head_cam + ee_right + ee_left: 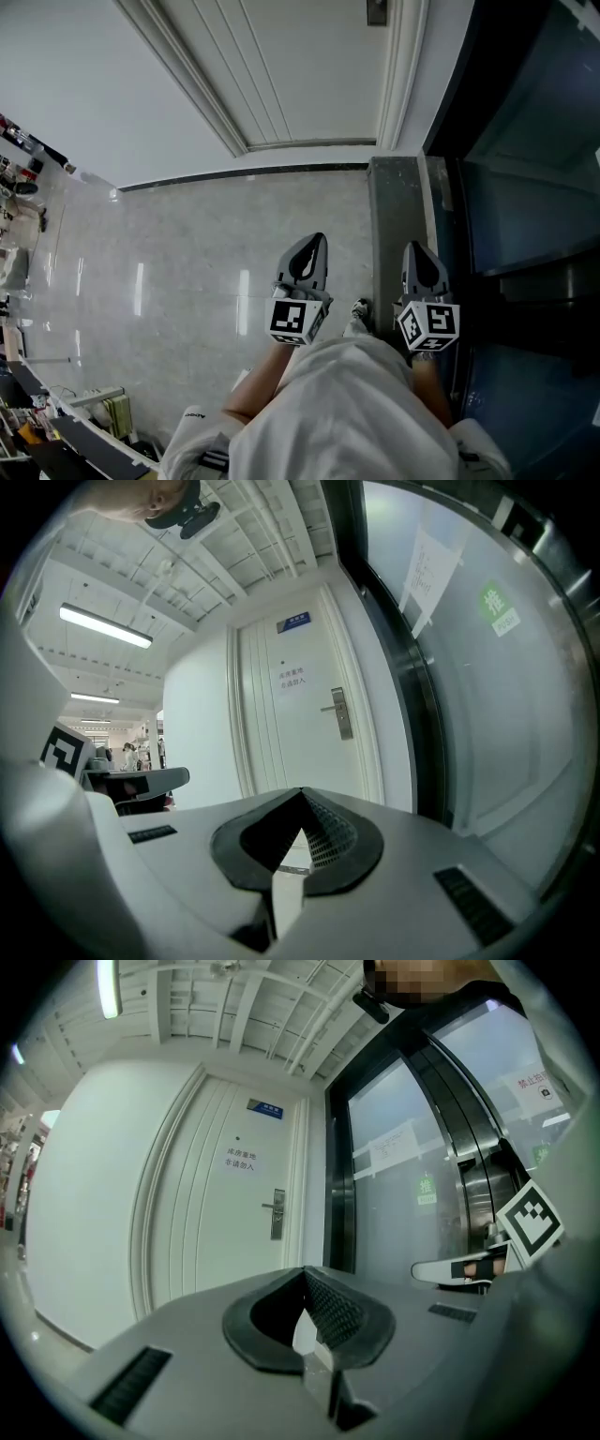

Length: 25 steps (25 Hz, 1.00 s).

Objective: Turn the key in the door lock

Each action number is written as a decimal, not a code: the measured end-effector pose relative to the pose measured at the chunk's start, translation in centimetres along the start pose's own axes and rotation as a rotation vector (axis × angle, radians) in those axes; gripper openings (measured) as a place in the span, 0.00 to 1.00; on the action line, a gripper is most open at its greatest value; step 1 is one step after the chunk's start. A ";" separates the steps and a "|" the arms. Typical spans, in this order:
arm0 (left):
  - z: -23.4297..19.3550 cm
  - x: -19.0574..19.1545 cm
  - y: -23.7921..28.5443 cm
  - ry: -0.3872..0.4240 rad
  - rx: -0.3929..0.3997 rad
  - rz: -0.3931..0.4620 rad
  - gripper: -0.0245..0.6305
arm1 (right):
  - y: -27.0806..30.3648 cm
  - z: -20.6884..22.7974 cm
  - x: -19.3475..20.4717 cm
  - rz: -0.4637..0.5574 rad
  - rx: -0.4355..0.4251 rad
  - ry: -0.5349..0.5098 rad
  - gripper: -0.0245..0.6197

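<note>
Floor (187,272) glossy stone tile; door (216,1241) smooth matt white; lock plate (277,1214) brushed metal.

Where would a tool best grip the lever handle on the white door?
Probably the free end of the lever handle, which juts left of its upright plate. Come head-on, with jaws above and below the level bar.

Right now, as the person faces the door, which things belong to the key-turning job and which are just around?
Job: white door, its handle and lock plate, left gripper, right gripper, both shut and empty.
Around: glass doors, paper notices on the glass, cluttered shelves.
</note>
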<state>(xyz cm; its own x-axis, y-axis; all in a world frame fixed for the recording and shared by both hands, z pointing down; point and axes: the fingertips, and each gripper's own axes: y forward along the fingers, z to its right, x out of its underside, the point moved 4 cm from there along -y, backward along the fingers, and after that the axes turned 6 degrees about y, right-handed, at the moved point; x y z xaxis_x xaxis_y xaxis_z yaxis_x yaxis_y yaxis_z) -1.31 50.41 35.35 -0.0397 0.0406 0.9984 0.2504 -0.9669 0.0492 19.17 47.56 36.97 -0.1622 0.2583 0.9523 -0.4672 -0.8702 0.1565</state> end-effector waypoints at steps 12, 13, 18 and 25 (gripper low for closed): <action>-1.0 -0.9 6.0 0.010 -0.097 0.018 0.05 | 8.2 3.3 -2.9 0.004 -0.090 -0.038 0.04; -1.3 -0.9 6.3 0.009 -0.103 0.018 0.05 | 8.8 3.2 -3.2 0.005 -0.095 -0.040 0.04; -3.2 -0.6 8.2 -0.004 -0.114 0.016 0.05 | 11.0 2.7 -3.2 -0.002 -0.108 -0.069 0.04; -6.5 0.2 13.6 -0.021 -0.077 0.013 0.05 | 15.6 4.1 -3.2 -0.017 -0.039 -0.066 0.04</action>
<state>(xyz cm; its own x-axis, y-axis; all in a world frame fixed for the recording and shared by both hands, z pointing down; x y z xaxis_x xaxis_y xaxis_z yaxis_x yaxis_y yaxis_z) -4.18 35.63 36.08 -0.0162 0.0329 0.9993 0.1757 -0.9838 0.0353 15.98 31.40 37.43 -0.0969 0.2439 0.9649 -0.5029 -0.8487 0.1641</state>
